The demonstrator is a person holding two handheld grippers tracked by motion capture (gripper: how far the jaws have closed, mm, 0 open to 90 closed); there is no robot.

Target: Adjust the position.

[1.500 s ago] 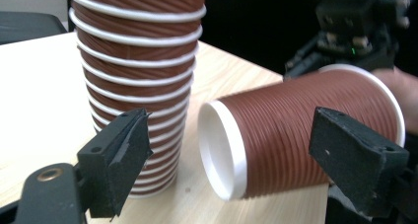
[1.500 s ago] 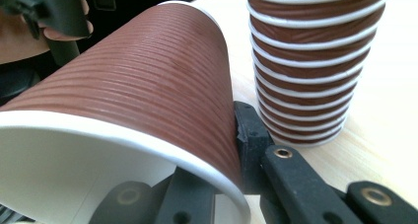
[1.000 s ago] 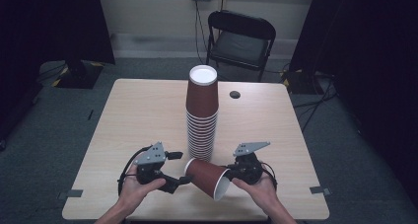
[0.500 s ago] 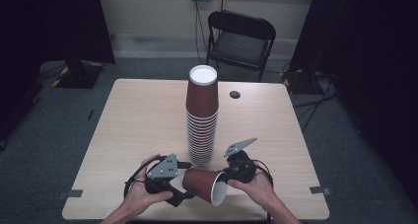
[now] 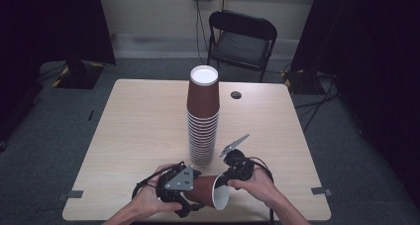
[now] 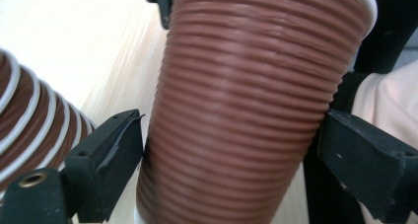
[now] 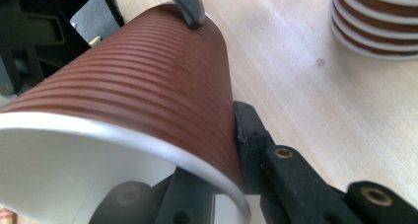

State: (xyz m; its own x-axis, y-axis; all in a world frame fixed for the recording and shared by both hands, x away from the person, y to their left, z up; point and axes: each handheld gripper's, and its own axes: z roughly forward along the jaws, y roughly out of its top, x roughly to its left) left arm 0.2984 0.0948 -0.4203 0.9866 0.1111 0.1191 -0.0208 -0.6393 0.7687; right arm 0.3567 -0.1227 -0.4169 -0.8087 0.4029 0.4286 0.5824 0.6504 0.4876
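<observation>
A brown ribbed paper cup [image 5: 207,190] [image 6: 246,110] [image 7: 138,86] lies on its side just above the table's front edge, white mouth toward the right. My right gripper [image 5: 221,184] [image 7: 217,150] is shut on its rim, one jaw inside the mouth and one outside. My left gripper [image 5: 194,193] [image 6: 231,135] straddles the cup's body near the base. Its jaws have just been opening and stand close beside the cup's walls without squeezing them. Behind stands a tall stack of upturned brown cups [image 5: 203,116] [image 6: 19,130] [image 7: 379,21].
The wooden table [image 5: 133,126] carries a small black disc [image 5: 236,94] at the far right. A black folding chair [image 5: 241,39] stands behind the table. Dark curtains hang on both sides.
My left gripper has slid right onto the cup, and its jaws now straddle the cup's body. Both hands and the cup have come a little nearer the front edge.
</observation>
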